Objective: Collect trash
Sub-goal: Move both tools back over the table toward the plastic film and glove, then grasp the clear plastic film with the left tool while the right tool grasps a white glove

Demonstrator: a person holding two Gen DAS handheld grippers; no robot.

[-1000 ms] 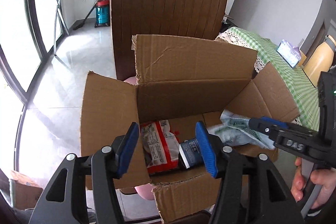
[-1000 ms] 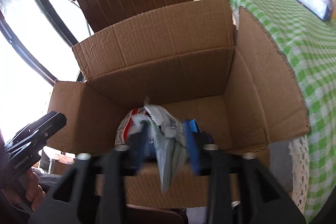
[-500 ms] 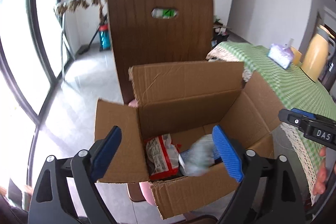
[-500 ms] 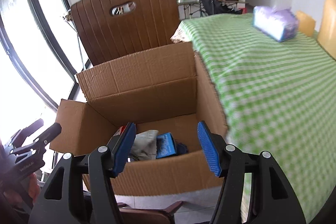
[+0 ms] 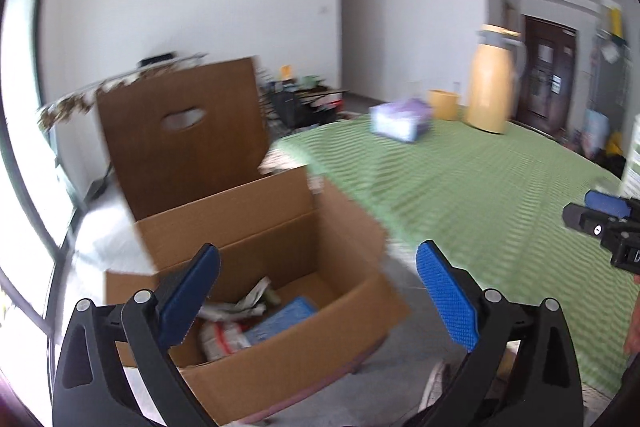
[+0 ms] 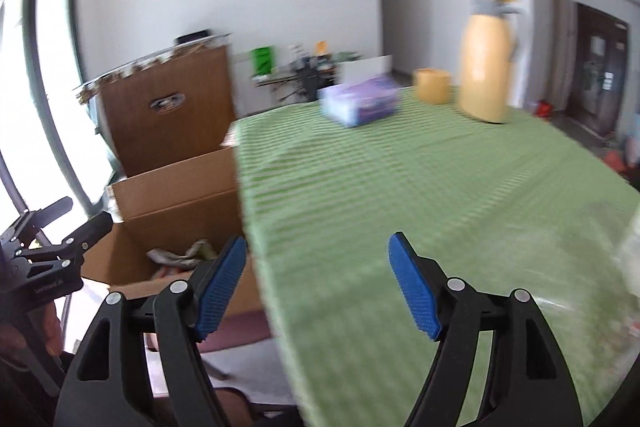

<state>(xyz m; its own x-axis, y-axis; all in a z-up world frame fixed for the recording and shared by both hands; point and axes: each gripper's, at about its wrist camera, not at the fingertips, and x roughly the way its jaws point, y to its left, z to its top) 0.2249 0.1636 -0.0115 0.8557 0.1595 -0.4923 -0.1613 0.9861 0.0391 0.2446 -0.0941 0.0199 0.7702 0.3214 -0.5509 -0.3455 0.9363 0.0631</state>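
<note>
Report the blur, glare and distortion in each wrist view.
Left wrist view: cardboard box and green tablecloth motion-smeared, left hand-held gripper sharp, window edge blown out. Right wrist view: yellow jug smeared, right hand-held gripper crisp, fisheye bends window frame.

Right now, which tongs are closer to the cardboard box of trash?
Left. The left tongs hang open above the cardboard box, while the right tongs are open over the green tablecloth beside it.

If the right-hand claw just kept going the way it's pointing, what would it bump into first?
Most likely the green checked tablecloth: the right gripper, open and empty, aims down at bare cloth, short of the tissue pack. Blur makes depth uncertain.
</note>
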